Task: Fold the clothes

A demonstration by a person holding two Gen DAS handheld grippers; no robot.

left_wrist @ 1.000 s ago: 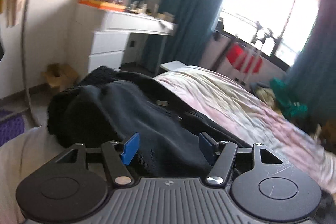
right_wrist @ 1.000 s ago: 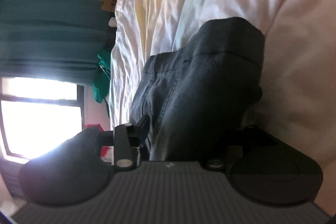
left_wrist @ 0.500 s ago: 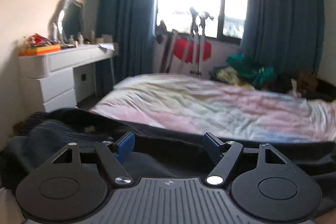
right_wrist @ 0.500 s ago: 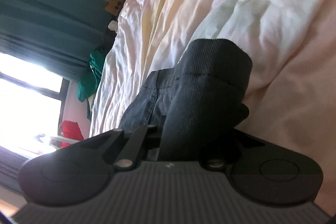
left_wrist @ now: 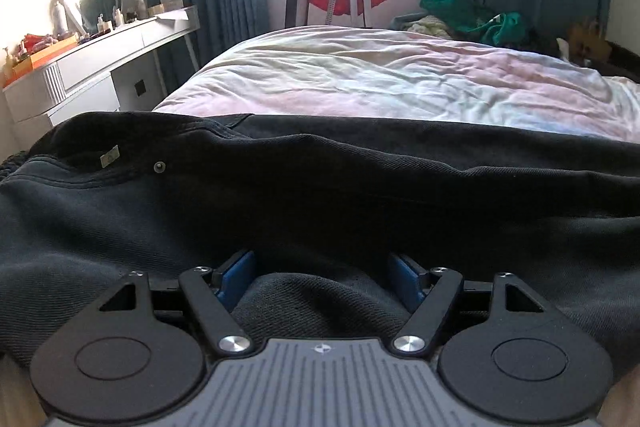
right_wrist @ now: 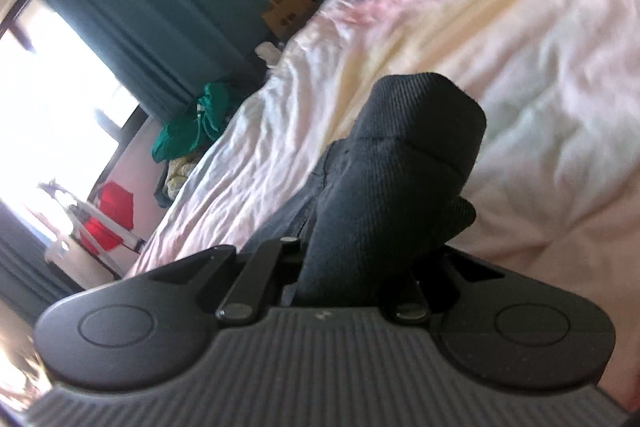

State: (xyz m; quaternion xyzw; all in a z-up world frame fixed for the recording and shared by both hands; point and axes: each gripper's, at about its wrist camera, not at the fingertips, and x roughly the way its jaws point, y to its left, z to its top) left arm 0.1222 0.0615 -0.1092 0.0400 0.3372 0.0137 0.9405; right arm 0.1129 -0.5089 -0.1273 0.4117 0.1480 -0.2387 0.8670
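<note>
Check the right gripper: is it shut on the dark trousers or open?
Shut on them. In the right wrist view the right gripper has its jaws closed on a bunched fold of the dark trousers, lifted over the bedsheet.

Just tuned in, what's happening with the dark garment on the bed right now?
A person is folding dark trousers spread across the near edge of the bed with a gripper in each hand. The right gripper is shut on a bunched end of the fabric and holds it above the bedding. The left gripper is open, its blue fingers standing either side of a hump of cloth near the waistband, not pinching it yet.
</note>
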